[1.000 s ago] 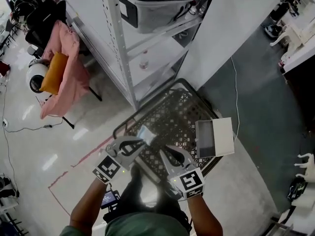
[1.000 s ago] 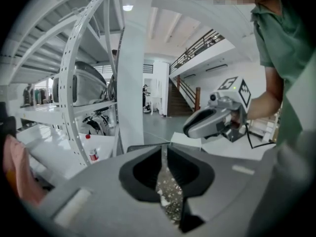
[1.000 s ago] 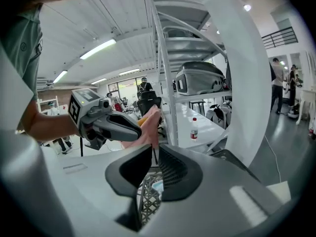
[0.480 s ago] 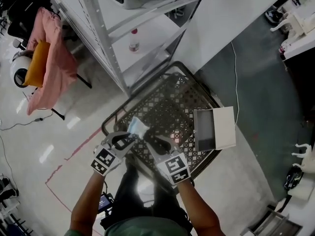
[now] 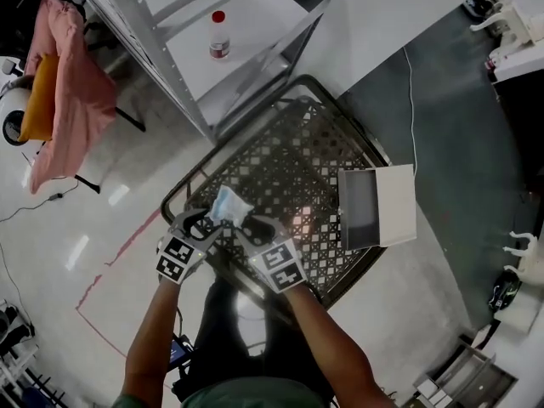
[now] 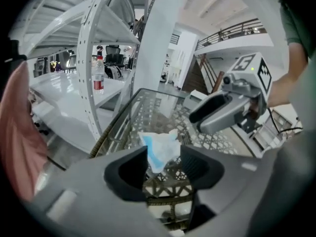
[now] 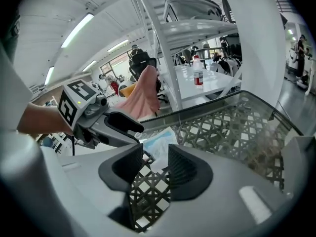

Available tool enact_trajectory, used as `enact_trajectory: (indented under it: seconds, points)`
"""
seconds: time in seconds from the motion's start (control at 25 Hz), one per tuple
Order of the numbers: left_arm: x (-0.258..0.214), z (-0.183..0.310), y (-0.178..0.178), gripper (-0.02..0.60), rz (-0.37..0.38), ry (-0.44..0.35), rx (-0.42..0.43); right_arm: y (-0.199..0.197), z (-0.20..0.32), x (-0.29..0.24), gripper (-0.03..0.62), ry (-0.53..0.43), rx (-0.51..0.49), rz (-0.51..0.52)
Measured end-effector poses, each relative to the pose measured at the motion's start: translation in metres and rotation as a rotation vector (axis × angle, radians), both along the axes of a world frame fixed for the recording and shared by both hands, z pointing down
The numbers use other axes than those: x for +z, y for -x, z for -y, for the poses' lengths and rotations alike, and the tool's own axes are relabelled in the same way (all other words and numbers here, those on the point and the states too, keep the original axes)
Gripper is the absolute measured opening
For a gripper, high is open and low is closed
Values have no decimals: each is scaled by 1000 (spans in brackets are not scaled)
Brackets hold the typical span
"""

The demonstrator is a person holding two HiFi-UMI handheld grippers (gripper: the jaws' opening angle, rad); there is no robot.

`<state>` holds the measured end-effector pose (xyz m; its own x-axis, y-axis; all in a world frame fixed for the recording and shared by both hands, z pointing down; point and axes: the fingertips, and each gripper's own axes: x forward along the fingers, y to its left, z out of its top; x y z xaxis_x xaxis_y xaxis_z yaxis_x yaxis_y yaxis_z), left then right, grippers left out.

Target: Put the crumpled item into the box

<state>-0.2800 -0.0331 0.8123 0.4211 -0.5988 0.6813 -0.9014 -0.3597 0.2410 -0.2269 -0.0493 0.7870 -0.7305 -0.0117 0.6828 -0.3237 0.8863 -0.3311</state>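
Note:
The crumpled item (image 5: 229, 204), white and light blue, is at the near left corner of a black mesh table (image 5: 316, 155). My left gripper (image 5: 206, 221) and right gripper (image 5: 255, 225) meet at it from either side, and both sets of jaws are opening. In the left gripper view the crumpled item's (image 6: 160, 148) lower tip hangs in the wide gap of the left gripper (image 6: 164, 164), with no pad pressing it. In the right gripper view the item (image 7: 158, 143) lies just past the right gripper (image 7: 155, 164). The open white box (image 5: 378, 206) sits on the table's right edge.
A white metal shelf rack (image 5: 161, 53) stands behind the table, with a red-capped bottle (image 5: 219, 34) on its low shelf. A pink cloth (image 5: 64, 83) hangs over a chair at far left. A white cable (image 5: 410, 83) runs along the grey floor on the right.
The left gripper held the item at its tips. The right gripper has come in beside it, both jaws have spread wide, and the item is no longer pinched.

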Motion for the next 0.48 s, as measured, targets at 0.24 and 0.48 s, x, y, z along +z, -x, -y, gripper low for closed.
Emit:
enact_trajectory:
  seconds: [0.24, 0.48]
  points:
    - [34, 1, 4, 202, 1, 37, -3, 12, -5, 40, 176, 0, -68, -52]
    - [51, 3, 3, 139, 1, 50, 0, 15, -10, 73, 166, -46, -127, -128]
